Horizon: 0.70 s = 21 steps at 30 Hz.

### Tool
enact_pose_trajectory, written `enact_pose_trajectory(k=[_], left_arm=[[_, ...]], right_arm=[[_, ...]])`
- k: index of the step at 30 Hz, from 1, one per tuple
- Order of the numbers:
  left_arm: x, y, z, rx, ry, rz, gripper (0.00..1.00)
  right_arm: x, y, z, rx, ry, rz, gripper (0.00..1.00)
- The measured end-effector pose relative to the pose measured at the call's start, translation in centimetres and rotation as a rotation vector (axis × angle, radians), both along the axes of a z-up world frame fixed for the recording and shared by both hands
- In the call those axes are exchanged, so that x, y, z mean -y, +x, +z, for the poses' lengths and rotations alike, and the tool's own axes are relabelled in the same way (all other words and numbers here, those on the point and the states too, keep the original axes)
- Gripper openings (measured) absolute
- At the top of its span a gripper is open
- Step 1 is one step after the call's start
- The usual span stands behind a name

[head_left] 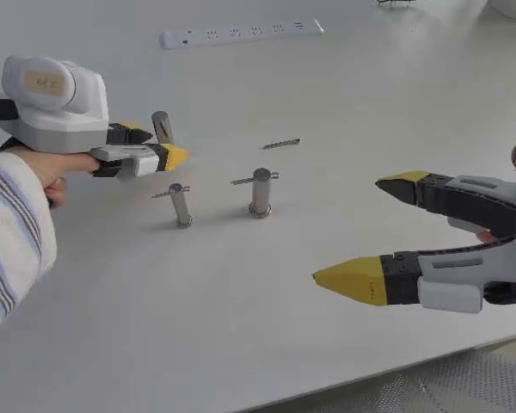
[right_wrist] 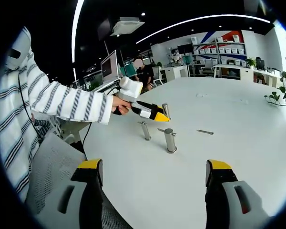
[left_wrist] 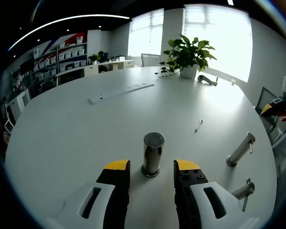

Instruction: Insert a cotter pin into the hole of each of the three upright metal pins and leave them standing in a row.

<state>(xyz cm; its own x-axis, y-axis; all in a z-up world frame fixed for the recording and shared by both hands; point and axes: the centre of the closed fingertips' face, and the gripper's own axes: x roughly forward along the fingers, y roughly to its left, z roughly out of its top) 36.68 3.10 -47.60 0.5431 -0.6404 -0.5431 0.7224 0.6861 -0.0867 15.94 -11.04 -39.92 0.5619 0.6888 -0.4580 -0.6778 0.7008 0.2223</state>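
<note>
Table (head_left: 241,327), white, carries all items.

Left side: the left gripper (head_left: 162,144) is held level by a hand (head_left: 47,168) in a striped sleeve. Its jaws are partly open and stand either side of the bare metal pin (left_wrist: 153,153). The left gripper view shows a narrow gap on each side, so nothing is gripped. This pin is upright and has no cotter pin in it.

Middle, nearer the front edge: the first fitted pin (head_left: 180,205) is upright, with a cotter pin through the hole near its top and sticking out to the left. Just to its right, apart from it, the second fitted pin (head_left: 261,191) is upright and fitted the same way.

Beyond the second fitted pin, towards the far edge, the loose cotter pin (head_left: 281,144) lies flat on the table, touching nothing.

Far edge: a white power strip (head_left: 241,33) lies flat.

Right side: the right gripper (head_left: 347,229) hangs above the front edge, well apart from the pins. Its jaws are spread wide and hold nothing.
</note>
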Motion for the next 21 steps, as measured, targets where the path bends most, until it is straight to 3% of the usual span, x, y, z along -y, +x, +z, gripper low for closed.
enact_pose_trajectory(k=[5, 9, 13, 18, 21], left_arm=[[0.27, 0.06, -0.48, 0.004, 0.017, -0.003, 0.25], [0.67, 0.29, -0.33, 0.002, -0.009, 0.003, 0.19], [0.73, 0.52, -0.43, 0.006, -0.006, 0.008, 0.15], [0.67, 0.8, -0.38, 0.027, 0.017, 0.006, 0.11], [0.58, 0.76, -0.31, 0.008, 0.016, 0.006, 0.11]], right_arm=[[0.22, 0.08, -0.28, -0.006, -0.007, -0.009, 0.84], [0.03, 0.05, -0.05, -0.004, 0.021, -0.006, 0.84], [0.1, -0.01, -0.24, -0.011, 0.013, -0.006, 0.84], [0.01, -0.2, -0.5, -0.025, 0.021, -0.005, 0.84], [-0.08, -0.27, -0.61, -0.028, 0.018, -0.002, 0.84]])
